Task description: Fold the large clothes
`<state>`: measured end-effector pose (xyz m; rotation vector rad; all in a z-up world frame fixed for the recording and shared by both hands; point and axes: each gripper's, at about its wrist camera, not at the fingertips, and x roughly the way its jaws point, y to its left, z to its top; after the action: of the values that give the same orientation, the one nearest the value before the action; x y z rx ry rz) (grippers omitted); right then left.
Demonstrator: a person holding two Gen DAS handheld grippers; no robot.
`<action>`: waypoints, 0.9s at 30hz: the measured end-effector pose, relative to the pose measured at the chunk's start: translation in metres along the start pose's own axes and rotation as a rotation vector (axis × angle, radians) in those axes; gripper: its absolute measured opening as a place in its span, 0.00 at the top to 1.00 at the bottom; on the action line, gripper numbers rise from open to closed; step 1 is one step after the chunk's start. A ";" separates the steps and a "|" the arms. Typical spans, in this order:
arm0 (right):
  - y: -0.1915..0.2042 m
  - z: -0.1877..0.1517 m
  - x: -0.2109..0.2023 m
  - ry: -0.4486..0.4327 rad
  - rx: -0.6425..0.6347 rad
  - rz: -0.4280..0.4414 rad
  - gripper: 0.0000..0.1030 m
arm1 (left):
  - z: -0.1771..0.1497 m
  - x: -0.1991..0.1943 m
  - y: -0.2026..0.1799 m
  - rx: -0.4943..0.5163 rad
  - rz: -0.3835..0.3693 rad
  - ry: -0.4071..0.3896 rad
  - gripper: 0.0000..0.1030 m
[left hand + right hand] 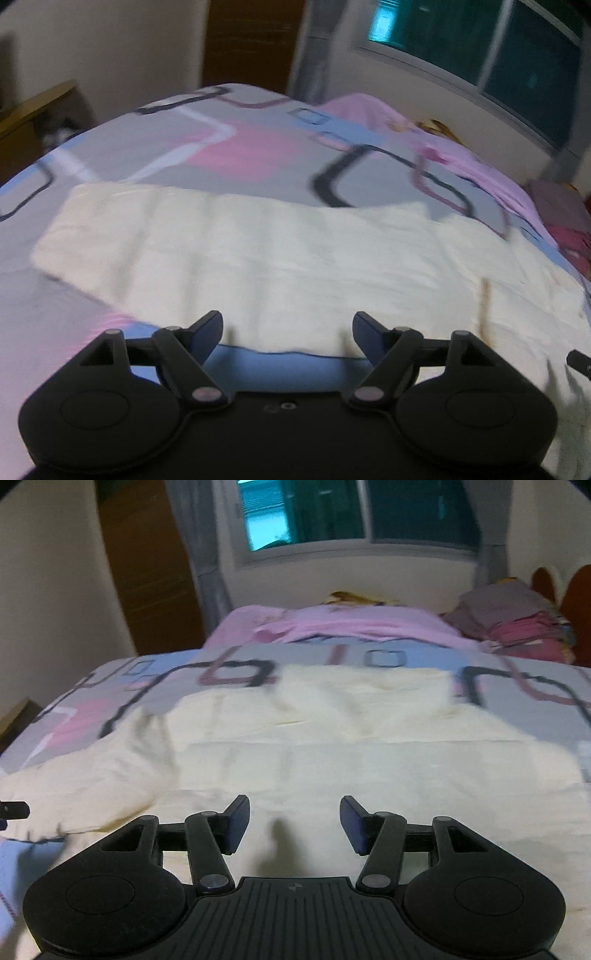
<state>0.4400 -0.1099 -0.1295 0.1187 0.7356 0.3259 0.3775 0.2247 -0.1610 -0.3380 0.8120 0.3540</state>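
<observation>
A large cream-white garment (258, 254) lies spread flat across the patterned bed cover (177, 147), one long part reaching to the left. It also fills the middle of the right wrist view (351, 746), with a fold line across it. My left gripper (287, 332) is open and empty, hovering over the garment's near edge. My right gripper (294, 823) is open and empty, low over the garment's near part. Both views are motion-blurred.
A pink blanket (351, 624) lies at the bed's far side under a window (332, 513). A stack of folded clothes (517, 616) sits at the far right. A wooden door (147, 565) stands far left. A brown cabinet (33, 122) stands left of the bed.
</observation>
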 end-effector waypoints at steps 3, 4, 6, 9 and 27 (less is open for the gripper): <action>0.022 0.002 0.014 0.018 -0.001 0.038 0.47 | 0.005 0.003 0.029 -0.048 0.033 -0.002 0.26; 0.029 0.003 0.018 0.025 0.006 0.055 0.47 | 0.006 0.004 0.040 -0.067 0.044 -0.004 0.26; 0.040 0.004 0.026 0.041 0.028 0.091 0.47 | 0.007 0.004 0.062 -0.111 0.075 -0.018 0.26; 0.052 0.003 0.036 0.058 0.024 0.097 0.47 | 0.008 0.008 0.096 -0.183 0.106 -0.009 0.27; 0.075 -0.005 0.075 0.087 -0.033 0.000 0.48 | 0.015 0.044 0.177 -0.426 0.069 -0.087 0.88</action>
<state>0.4695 -0.0146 -0.1646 0.0739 0.8157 0.3446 0.3390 0.3965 -0.2117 -0.6885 0.6598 0.6041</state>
